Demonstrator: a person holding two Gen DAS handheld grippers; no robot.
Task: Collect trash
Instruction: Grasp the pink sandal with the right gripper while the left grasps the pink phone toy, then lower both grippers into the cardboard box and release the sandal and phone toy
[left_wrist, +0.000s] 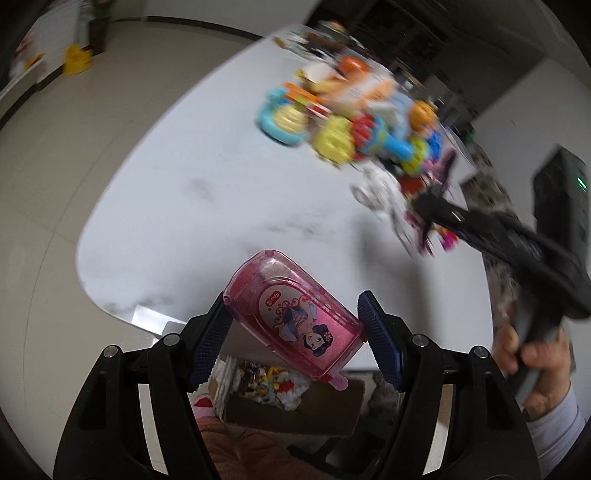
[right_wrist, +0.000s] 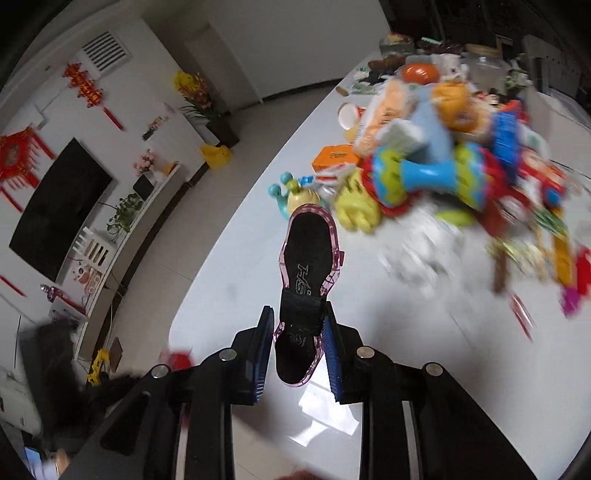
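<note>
Only the left view shows the box (left_wrist: 291, 402); left gripper (left_wrist: 295, 338) clasps pink case (left_wrist: 295, 314), right gripper (right_wrist: 295, 354) a sandal (right_wrist: 308, 280).

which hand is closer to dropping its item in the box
Left. Its tool holds the pink toy phone right above the cardboard box; the right tool holds a pink shoe over the table.

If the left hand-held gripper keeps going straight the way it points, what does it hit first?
Likely the bare white table past the pink toy phone it grips; depth is uncertain.
</note>
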